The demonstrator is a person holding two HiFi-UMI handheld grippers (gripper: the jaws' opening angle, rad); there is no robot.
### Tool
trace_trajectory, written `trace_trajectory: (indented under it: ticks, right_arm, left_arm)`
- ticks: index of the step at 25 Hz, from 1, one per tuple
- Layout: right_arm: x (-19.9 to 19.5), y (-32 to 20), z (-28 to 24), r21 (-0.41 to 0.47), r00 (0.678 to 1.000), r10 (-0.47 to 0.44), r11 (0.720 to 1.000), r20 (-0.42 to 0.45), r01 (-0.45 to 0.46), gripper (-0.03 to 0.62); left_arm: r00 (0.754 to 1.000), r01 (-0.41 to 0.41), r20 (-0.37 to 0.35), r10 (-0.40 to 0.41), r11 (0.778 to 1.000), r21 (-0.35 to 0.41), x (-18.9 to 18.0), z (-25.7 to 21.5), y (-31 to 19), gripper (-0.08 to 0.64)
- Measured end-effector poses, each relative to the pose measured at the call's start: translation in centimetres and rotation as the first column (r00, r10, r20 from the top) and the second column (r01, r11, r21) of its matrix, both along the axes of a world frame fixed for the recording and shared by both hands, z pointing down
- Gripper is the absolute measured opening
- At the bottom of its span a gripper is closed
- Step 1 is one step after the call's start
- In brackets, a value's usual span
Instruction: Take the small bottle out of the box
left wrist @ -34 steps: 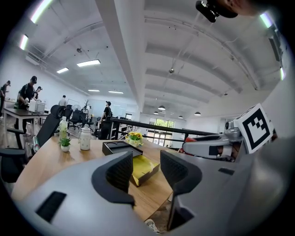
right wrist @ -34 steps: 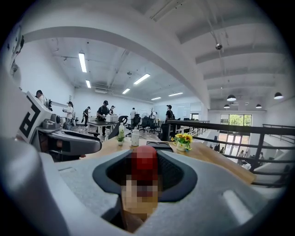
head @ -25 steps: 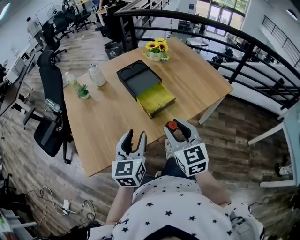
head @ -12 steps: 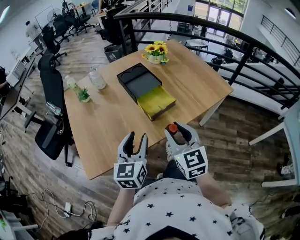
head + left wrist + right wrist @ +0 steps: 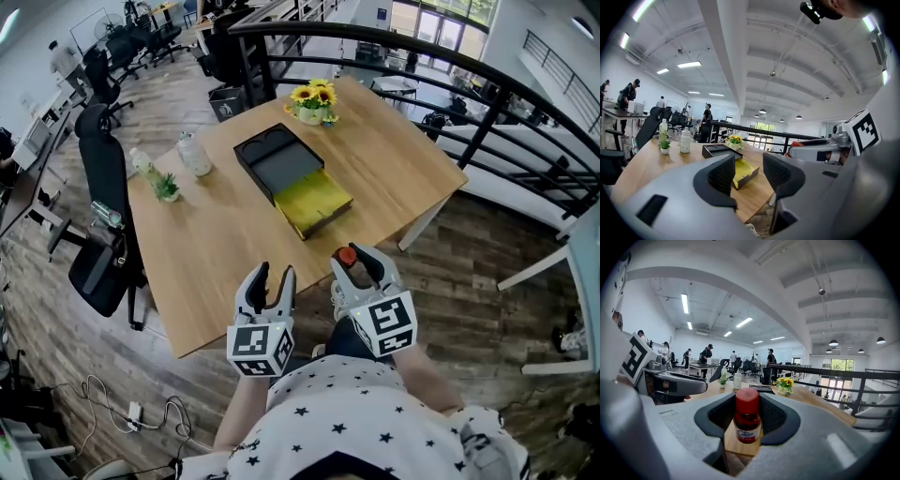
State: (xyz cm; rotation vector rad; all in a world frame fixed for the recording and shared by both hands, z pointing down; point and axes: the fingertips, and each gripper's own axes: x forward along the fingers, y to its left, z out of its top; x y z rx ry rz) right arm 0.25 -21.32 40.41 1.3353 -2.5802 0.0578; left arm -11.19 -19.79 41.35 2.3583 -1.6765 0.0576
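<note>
Nothing has really moved since a second ago. Both grippers keep the same place close in front of the person, just off the near edge of the wooden table (image 5: 225, 244), and the view has only slid a little.

Nearest to me, the left gripper (image 5: 271, 275) has its jaws parted with a clear gap. Only the table and the distant box show through that gap, so it holds nothing. Beside it, the right gripper (image 5: 359, 263) is closed on the small bottle (image 5: 347, 255). The ribbed pads press the two sides of its dark body, and it stands upright with the red cap above the jaws. The jaws stay rather wide, because the bottle fills them.

Farther out, well apart from the bottle, the black box (image 5: 281, 159) lies in the middle of the table with its yellow drawer (image 5: 314, 200) pulled out toward the person. I can see nothing inside the drawer. Behind the box a pot of sunflowers (image 5: 312, 98) stands near the far edge.

I judge that the bottle is already out of the box, and the quiet hands suggest the task is finished or almost so.
</note>
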Motion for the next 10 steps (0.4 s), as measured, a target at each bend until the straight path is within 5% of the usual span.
trace_trajectory:
  ticks: [10]
  right_arm:
    - [-0.03,-0.82,-0.37,0.006,1.000,-0.004,1.000,0.001,0.004,0.151]
  left_arm:
    - [1.000,-0.002,0.001,0.002,1.000,0.001,0.17,-0.14,-0.63,0.166]
